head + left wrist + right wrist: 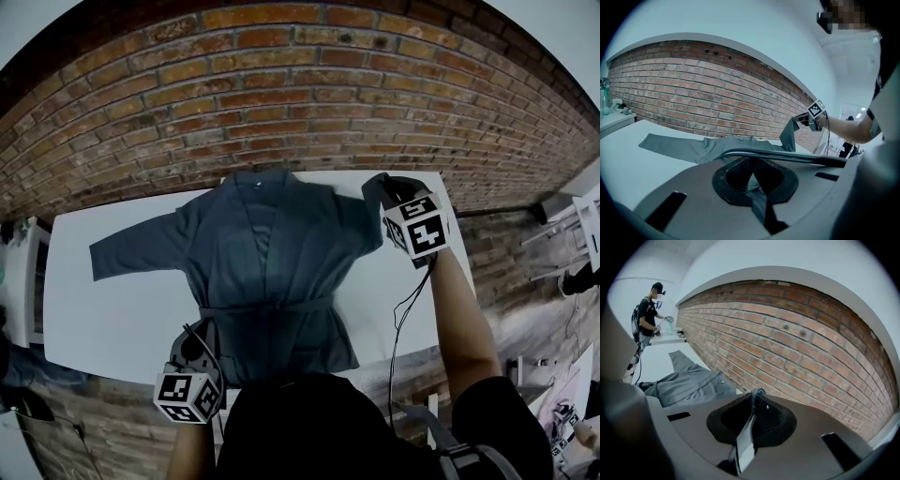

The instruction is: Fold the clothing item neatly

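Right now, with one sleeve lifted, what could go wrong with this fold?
The right gripper pinches only a small bit of the sleeve, so the cloth may slip out. The left gripper holds the hem near the front edge of the table; a pull could drag the jacket off.

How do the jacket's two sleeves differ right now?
The left sleeve lies flat, stretched out across the table; the right sleeve is raised off it. Nothing holds the left sleeve; the right claw is shut on the right sleeve's end. Both are part of the same grey jacket.
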`<state>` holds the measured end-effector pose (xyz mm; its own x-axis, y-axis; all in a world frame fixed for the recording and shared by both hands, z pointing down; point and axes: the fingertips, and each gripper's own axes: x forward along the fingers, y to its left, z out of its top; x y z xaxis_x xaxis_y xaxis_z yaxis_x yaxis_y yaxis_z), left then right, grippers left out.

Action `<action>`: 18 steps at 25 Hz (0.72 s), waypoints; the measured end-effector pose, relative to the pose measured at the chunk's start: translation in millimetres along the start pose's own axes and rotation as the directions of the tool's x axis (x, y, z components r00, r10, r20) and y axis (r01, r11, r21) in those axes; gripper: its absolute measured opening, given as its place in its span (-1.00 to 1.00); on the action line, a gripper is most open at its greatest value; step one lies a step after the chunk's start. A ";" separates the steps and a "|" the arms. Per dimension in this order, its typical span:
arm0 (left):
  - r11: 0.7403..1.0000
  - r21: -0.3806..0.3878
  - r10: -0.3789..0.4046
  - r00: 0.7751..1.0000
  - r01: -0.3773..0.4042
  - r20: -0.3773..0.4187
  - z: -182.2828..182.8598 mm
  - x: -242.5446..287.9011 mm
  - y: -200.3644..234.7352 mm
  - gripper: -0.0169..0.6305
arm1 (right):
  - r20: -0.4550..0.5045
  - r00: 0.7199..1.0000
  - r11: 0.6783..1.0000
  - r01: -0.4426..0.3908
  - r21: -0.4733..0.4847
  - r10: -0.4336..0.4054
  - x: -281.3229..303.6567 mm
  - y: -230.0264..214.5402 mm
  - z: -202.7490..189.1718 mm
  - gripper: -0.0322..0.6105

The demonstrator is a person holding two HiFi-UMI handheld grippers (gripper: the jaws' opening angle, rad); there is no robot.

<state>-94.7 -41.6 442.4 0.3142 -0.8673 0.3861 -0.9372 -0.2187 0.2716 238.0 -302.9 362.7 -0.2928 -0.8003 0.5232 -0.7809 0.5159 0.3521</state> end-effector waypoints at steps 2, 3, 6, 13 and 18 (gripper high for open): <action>1.000 -0.017 0.017 1.000 -0.017 0.004 -2.8 -8.0 12.0 -0.98 | -0.012 0.999 0.998 -0.038 -0.057 0.037 14.6 24.9 12.8 -0.82; 0.999 -0.023 0.025 1.000 -0.024 0.005 -4.1 -11.7 18.6 -0.98 | -0.020 0.998 0.996 -0.056 -0.074 0.055 22.0 37.5 16.9 -0.81; 0.998 -0.043 0.047 0.999 -0.046 0.006 -6.7 -21.3 37.5 -0.98 | -0.051 0.994 0.989 -0.097 -0.113 0.092 45.7 72.6 24.3 -0.82; 0.991 -0.090 0.099 0.995 -0.099 -0.005 -16.3 -42.5 81.1 -0.98 | -0.137 0.989 0.956 -0.099 -0.276 0.063 90.7 148.9 29.8 -0.82; 0.989 -0.106 0.104 0.994 -0.105 -0.015 -19.7 -46.5 104.5 -0.98 | -0.169 0.979 0.930 -0.162 -0.330 0.111 107.7 208.9 29.8 -0.82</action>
<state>-204.3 -15.4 470.2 0.2175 -0.8783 0.4258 -0.9437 -0.0778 0.3216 26.9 -290.4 469.6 -0.2803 -0.6750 0.6825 -0.4963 0.7105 0.4989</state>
